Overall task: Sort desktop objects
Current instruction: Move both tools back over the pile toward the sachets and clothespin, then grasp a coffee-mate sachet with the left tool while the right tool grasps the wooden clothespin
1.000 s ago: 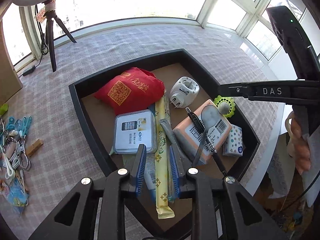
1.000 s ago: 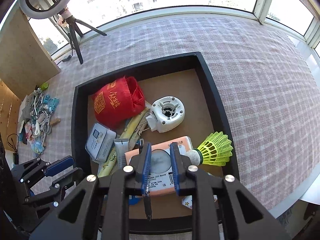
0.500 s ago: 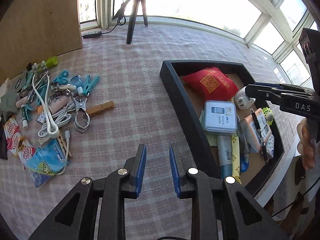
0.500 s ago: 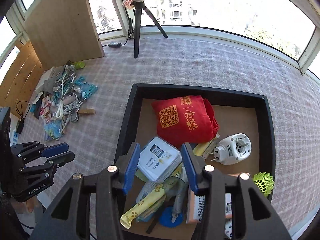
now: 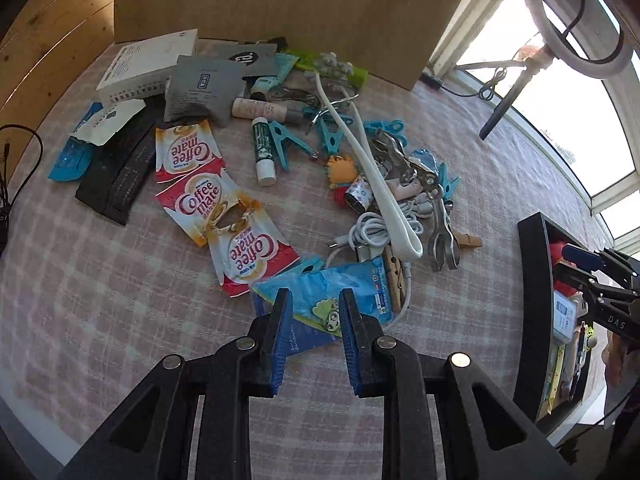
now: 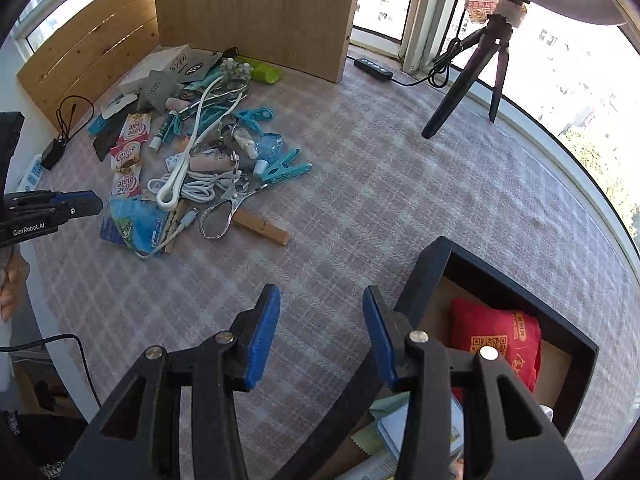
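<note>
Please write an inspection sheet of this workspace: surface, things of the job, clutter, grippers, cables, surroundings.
Surface: table with a pink checked cloth, flat.
Job's things: black tray at the table's right end, already holding a red pouch; an unsorted pile on the left with Coffee mate sachets, teal clothes pegs, metal tongs, a blue packet.
Clutter: white box and dark packets behind the pile.
Grippers: left gripper above the blue packet, jaws apart, nothing between them; right gripper open and empty beside the tray's corner.
Cables: white cable coiled in the pile; black power strip by the window.
Surroundings: wooden board, tripod, windows.
</note>
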A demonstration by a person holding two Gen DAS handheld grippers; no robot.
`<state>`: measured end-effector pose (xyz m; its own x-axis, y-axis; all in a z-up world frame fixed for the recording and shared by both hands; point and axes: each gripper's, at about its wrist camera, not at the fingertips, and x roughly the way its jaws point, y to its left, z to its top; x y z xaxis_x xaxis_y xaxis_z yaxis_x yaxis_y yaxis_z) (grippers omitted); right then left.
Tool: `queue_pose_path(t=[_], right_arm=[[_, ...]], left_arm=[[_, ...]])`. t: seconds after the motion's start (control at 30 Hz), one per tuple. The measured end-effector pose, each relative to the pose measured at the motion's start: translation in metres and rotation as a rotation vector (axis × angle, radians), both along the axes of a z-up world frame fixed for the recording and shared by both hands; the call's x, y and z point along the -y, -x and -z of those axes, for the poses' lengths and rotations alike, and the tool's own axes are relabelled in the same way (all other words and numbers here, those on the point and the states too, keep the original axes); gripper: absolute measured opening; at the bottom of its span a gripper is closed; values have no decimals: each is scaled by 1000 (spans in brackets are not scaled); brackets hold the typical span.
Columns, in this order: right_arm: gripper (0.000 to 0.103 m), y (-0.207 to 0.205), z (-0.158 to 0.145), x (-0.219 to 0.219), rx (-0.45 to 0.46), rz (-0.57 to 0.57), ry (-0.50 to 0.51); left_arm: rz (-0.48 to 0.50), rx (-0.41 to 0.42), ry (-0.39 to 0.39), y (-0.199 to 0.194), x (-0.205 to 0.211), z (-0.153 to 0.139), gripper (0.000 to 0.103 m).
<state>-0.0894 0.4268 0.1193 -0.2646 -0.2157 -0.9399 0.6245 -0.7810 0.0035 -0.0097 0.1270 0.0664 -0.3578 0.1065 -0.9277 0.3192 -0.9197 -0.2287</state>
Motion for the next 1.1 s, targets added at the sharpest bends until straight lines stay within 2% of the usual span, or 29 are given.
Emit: queue_pose_path(t=[0.1, 0.27, 0.4, 0.7, 0.93, 1.03, 1.1], right_arm=[[43, 6, 11, 24, 11, -73, -21], [43, 13, 33, 55, 13, -196, -89], [43, 20, 46, 70, 2, -271, -123], [43, 35, 65, 88, 38, -349, -122], [43, 44, 71, 94, 91, -356, -95], [43, 42, 73, 93, 120, -374, -97], [43, 40, 77, 91, 137, -377, -115]], left_arm=[[-55, 22, -26, 1, 24, 13, 23], [-111, 50, -88, 8, 41, 34, 29], [-135, 63, -92, 15, 45, 44, 36], [-129, 78, -69, 30, 36, 53, 36], [-109, 80, -30, 31, 24, 53, 33], [-93, 87, -14, 31, 20, 54, 18], [-89, 84, -11, 32, 18, 55, 18]])
